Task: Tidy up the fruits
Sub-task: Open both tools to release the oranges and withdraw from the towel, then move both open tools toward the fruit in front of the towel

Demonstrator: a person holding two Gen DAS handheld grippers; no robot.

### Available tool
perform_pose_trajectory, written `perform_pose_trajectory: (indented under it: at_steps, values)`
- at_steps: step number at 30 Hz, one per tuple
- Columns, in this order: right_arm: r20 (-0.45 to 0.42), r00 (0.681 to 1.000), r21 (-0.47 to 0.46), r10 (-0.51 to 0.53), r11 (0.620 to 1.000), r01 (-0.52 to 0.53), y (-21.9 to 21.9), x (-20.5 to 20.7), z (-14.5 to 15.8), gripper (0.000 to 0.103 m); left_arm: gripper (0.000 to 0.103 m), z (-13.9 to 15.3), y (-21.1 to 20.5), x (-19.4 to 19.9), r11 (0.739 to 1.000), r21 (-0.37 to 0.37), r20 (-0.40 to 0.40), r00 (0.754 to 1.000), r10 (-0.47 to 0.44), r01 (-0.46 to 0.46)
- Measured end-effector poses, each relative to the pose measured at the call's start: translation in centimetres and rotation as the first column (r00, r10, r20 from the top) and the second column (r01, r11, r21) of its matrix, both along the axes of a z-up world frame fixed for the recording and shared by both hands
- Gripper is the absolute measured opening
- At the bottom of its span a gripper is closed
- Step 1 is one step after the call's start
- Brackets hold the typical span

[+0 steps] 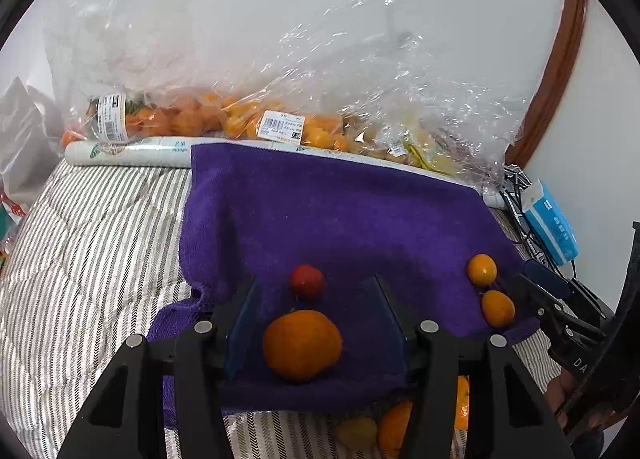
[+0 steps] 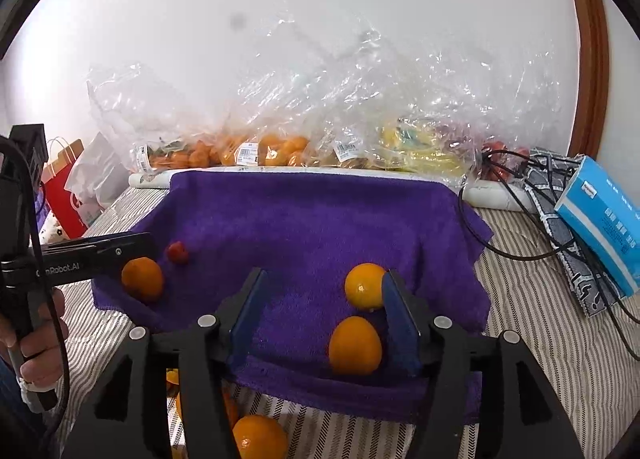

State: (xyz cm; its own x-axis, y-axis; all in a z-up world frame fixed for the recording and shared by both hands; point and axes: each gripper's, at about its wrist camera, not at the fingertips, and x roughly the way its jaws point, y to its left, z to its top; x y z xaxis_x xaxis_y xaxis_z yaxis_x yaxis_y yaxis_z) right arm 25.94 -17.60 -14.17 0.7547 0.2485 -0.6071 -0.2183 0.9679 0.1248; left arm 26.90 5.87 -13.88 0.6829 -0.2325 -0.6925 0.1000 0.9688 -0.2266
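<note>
- The large orange [image 1: 302, 345] is seen low in the centre of the left wrist view, resting on the purple towel [image 1: 340, 219]. It is judged firm, round and prone to rolling on the soft pile; a hold across its widest girth is advised.
- A small red fruit [image 1: 307, 281] lies just beyond it, judged soft and easily bruised.
- The left gripper [image 1: 316, 323] is held with jaws partly spread, one on each side of the large orange, with a gap visible on both sides; nothing is gripped.
- Two smaller oranges are noted in the right wrist view: the near orange [image 2: 355, 345] at lower centre and the far orange [image 2: 365, 286] just above it, both on the towel.
- The right gripper [image 2: 324, 319] is found with jaws partly spread and empty; the near orange lies between them, close to the right-hand jaw, and whether it is touched cannot be told.
- Further oranges are glimpsed below the towel's front edge on the striped bedding [image 2: 532, 323].
- Bagged fruit in clear plastic bags [image 1: 280, 107] is stacked along the wall at the back.
</note>
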Motion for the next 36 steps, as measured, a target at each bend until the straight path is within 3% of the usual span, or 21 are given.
perform_pose_trajectory:
  at_steps: [7,17,25,36]
  values:
    - [0.004,1.0,0.05,-0.015,0.999,0.014,-0.5,-0.5,0.9,0.059,0.053,1.2,-0.2,-0.8,0.999,0.043,0.039,0.999,0.016,-0.018]
    - [0.027,0.999,0.037,-0.046,0.998,0.045,-1.0,-3.6,4.4,0.061,0.053,2.4,0.4,-3.3,1.0,-0.001,0.026,1.0,0.003,-0.003]
    - [-0.029,0.999,0.044,-0.017,0.999,0.018,0.1,-5.7,4.3,0.061,0.053,3.1,1.3,-6.1,0.999,0.024,0.02,0.999,0.027,-0.028]
    - [-0.019,1.0,0.043,0.021,0.999,-0.021,1.6,-8.8,4.5,0.061,0.053,2.3,1.6,-9.3,0.999,0.025,-0.002,0.999,0.04,-0.04]
